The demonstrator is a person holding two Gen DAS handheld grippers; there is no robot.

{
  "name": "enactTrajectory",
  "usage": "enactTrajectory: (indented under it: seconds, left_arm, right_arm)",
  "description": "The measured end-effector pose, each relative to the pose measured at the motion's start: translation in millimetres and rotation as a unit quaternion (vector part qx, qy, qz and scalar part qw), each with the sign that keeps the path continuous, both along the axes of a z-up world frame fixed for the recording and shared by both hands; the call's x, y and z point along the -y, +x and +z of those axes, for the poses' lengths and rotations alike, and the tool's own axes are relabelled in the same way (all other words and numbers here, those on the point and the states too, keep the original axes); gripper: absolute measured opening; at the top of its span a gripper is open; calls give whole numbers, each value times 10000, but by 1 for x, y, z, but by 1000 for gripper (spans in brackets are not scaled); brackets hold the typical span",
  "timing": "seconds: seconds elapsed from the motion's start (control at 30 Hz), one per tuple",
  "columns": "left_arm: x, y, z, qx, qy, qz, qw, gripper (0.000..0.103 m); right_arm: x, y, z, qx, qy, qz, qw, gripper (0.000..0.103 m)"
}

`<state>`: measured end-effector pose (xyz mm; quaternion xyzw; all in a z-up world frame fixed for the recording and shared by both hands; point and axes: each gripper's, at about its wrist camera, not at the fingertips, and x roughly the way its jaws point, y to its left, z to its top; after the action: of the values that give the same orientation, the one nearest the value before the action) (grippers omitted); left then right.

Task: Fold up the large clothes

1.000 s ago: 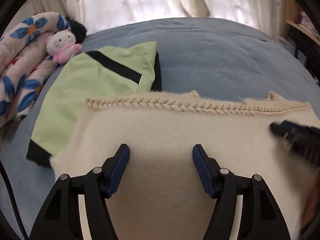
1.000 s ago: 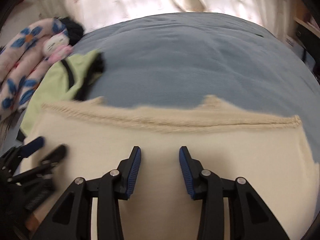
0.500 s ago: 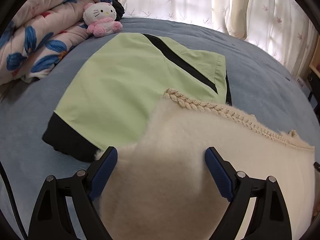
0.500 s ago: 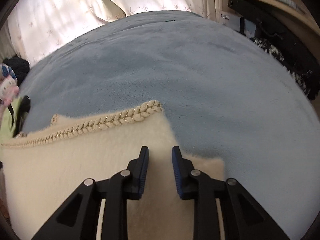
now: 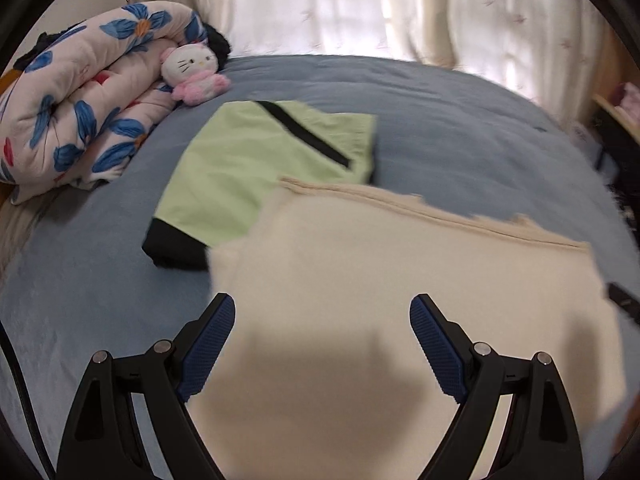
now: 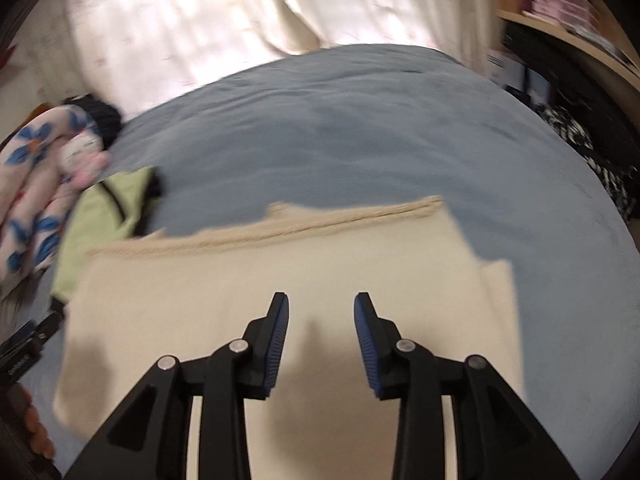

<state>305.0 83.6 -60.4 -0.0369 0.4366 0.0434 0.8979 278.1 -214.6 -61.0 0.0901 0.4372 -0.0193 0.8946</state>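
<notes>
Through the left wrist view I am looking down on the bed (image 5: 460, 132), and my left claw (image 5: 322, 344) is hanging over the cream sweater (image 5: 400, 264) with its blue pads (image 5: 208, 344) spread wide and nothing between them but air. The sweater is lying flat and folded on the blue cover, its braided edge facing away from me. Its far left corner is overlapping a green top (image 5: 256, 160) with a black stripe, which is lying flat beyond it. Further left a floral quilt (image 5: 80, 96) is sitting rolled up, with a plush cat (image 5: 194, 70) leaning against it. Pale curtains (image 5: 360, 4) are hanging behind the bed. At the right edge a dark tip of the right claw (image 5: 624, 300) is just showing. Through the right wrist view my right claw (image 6: 321, 334) is hovering above the near middle of the sweater (image 6: 280, 280), its jaws opening, a clear gap between the pads (image 6: 278, 340) and no cloth caught in them. A lower layer of the sweater is sticking out at its right side. The green top (image 6: 104, 216) is peeking out past the sweater's left corner, blurred, with the quilt (image 6: 36, 200) and the cat (image 6: 82, 156) beyond. The left claw (image 6: 28, 344) is showing at the left edge, and shelves (image 6: 568, 12) are standing at the upper right.
</notes>
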Motion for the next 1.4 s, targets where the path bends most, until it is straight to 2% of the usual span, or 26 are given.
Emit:
enactTrajectory:
  seconds: [0.1, 0.23, 0.33, 0.43, 0.5, 0.63, 0.9, 1.0, 1.07, 1.17, 1.27, 1.4]
  left_arm:
    - [15, -34, 11, 234, -412, -56, 9989, 89]
    - [31, -67, 6, 385, -609, 29, 9974, 89]
    - [38, -83, -12, 481, -466, 164, 9976, 89]
    - [47, -87, -40, 274, -14, 201, 9994, 89]
    - [45, -84, -58, 13, 149, 305, 9994, 89]
    - [25, -78, -82, -415, 146, 587, 9973, 89]
    - [-17, -80, -89, -399, 235, 861, 9952, 89]
    - [-28, -79, -93, -374, 92, 872, 9954, 89]
    - [-30, -78, -94, -362, 93, 872, 9955, 89]
    - [-29, -77, -94, -357, 161, 872, 9954, 89]
    - [-32, -77, -96, -343, 73, 886, 9955, 89]
    - [-30, -79, -96, -321, 101, 887, 9955, 89]
  right_arm:
    - [-32, -31, 5, 150, 98, 350, 9992, 34]
    - [-49, -63, -9, 237, 297, 475, 9981, 35]
    - [-57, -78, -31, 159, 220, 575, 9980, 35]
    - [-58, -83, -58, -93, 98, 598, 9981, 35]
    - [-49, -85, -72, -214, 165, 536, 9982, 35]
    - [-15, -90, -76, -165, 395, 190, 9989, 35]
    - [51, -106, -77, -187, -268, -688, 9971, 35]
    - [73, -113, -79, -172, -176, -851, 9961, 35]
    - [77, -114, -80, -170, -64, -869, 9960, 35]
    - [72, -114, -79, -206, -271, -947, 9949, 35]
    - [68, -113, -81, -283, -487, -982, 9936, 35]
    - [66, -112, -82, -293, -525, -1026, 9929, 36]
